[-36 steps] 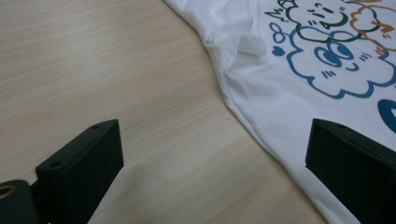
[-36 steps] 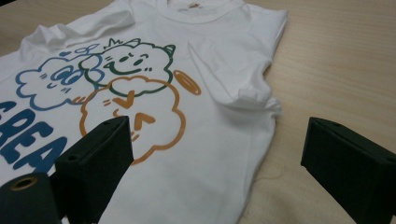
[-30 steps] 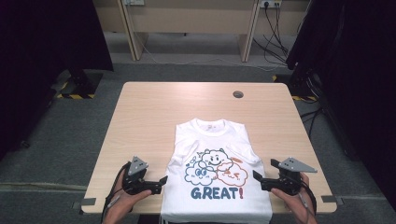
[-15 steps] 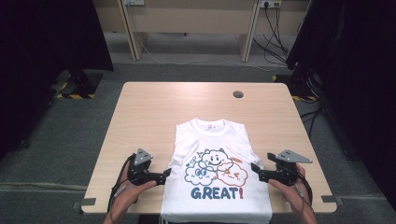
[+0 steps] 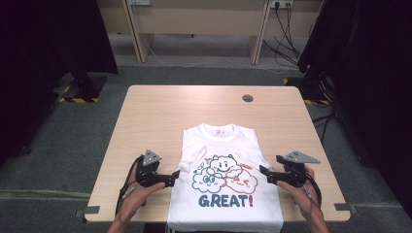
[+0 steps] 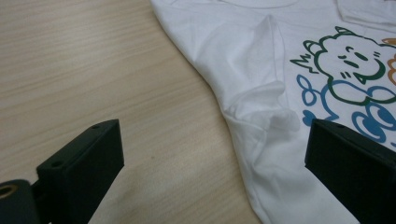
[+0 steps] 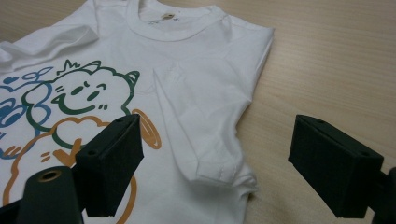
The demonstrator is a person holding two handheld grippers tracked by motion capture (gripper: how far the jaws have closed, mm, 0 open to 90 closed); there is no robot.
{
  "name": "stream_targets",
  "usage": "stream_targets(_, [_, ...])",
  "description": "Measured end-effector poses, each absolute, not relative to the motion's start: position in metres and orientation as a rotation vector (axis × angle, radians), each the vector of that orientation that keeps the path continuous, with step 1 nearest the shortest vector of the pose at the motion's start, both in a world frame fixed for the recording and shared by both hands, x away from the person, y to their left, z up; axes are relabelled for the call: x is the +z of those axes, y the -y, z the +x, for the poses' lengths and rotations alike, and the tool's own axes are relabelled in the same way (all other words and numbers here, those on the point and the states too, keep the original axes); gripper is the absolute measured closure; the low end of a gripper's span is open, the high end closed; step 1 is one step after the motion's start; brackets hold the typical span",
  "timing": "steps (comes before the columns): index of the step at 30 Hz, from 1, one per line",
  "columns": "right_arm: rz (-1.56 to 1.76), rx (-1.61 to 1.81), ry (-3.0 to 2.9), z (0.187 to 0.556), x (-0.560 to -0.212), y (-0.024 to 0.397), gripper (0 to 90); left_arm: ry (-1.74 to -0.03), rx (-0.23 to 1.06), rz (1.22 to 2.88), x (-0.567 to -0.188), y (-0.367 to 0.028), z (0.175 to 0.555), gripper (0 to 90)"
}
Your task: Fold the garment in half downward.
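Note:
A white T-shirt printed with cartoon clouds and "GREAT!" lies flat on the wooden table, neck toward the far side, hem hanging over the near edge. Its sleeves are folded in. My left gripper stands open at the shirt's left edge; in the left gripper view the left gripper straddles the table and the folded sleeve. My right gripper is open at the right edge. Its jaws have just been closing a little. In the right gripper view the right gripper has the right folded sleeve lying between the jaws, untouched.
A round cable hole sits in the table's far right part. Bare tabletop lies beyond and on both sides of the shirt. Behind the table stand desk legs and hanging cables; dark curtains flank the scene.
Both grippers have slid inward toward the shirt's sides, the left one to the right and the right one to the left. The shirt has not moved.

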State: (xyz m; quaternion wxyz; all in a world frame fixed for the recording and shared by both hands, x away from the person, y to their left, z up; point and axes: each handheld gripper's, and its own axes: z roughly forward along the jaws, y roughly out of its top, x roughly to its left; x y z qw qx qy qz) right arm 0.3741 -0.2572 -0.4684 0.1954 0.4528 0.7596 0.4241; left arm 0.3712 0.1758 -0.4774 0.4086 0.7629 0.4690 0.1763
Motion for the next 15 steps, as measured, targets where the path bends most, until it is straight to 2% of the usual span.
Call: stream_targets(15, [1.310, 1.154, -2.164, 0.403, -0.474, 0.247, 21.4, -1.207, 0.429, 1.932, -0.482, -0.167, 0.393, 6.0])
